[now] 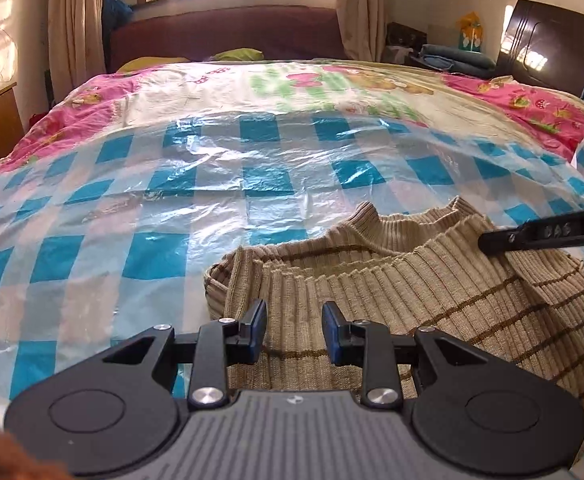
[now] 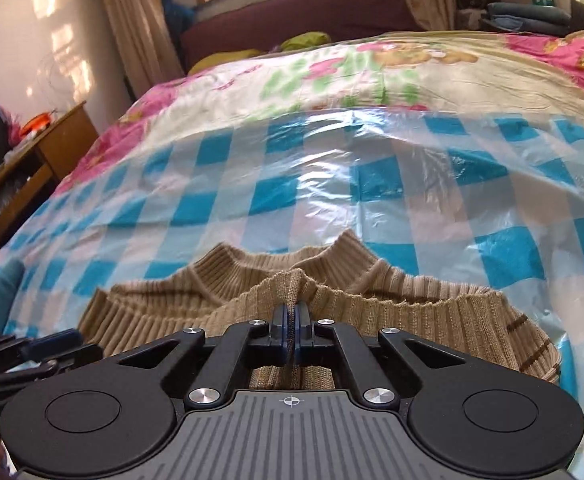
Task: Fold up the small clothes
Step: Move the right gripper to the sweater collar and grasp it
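On checkered plastic sheet [image 1: 140, 200] over bed we see beige ribbed sweater [image 1: 432, 292] lying. Right gripper [image 2: 291, 334] clamped tight on pinched sweater fold. Left gripper [image 1: 294, 330] partly open above sweater edge, holding nothing.

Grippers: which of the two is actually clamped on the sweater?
The right gripper: its pads pinch a fold of the beige sweater. The left gripper hovers with jaws apart, gripping nothing.
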### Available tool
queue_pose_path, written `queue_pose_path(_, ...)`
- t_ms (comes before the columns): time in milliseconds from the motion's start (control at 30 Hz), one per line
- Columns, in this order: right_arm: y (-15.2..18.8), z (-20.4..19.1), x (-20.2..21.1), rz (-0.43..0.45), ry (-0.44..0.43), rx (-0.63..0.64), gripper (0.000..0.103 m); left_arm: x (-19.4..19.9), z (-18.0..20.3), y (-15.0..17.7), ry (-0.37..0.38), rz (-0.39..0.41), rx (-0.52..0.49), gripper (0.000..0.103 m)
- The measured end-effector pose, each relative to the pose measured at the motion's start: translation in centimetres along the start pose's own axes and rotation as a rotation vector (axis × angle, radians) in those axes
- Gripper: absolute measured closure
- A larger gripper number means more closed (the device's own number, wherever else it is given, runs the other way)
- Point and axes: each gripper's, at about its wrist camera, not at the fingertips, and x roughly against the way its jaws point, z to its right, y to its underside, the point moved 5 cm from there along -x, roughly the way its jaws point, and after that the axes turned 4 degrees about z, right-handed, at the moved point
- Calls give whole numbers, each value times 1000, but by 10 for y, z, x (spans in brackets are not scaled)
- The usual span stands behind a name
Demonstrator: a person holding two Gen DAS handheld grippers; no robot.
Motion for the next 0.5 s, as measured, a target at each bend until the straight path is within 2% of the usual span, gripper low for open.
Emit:
queue_pose_path(100,18,8,-25,-67,39,-21,100,1,0,4,8,-3,-17,68)
queue_pose_path(167,22,9,-26,-60,39,-24,100,-2,1,8,-23,-21,-66,68)
queue_pose_path(233,21,10,-22,-59,31,-42,99,-10,-2,12,-53,-46,-86,68)
queue_pose_path(333,19,9,-12,-62,23,-31,93,-21,-11,12,-87,-65,-76,67)
queue_pose_path(500,17,9,14,-20,42,32,92,-10,-4,5,-109,-47,-74,67)
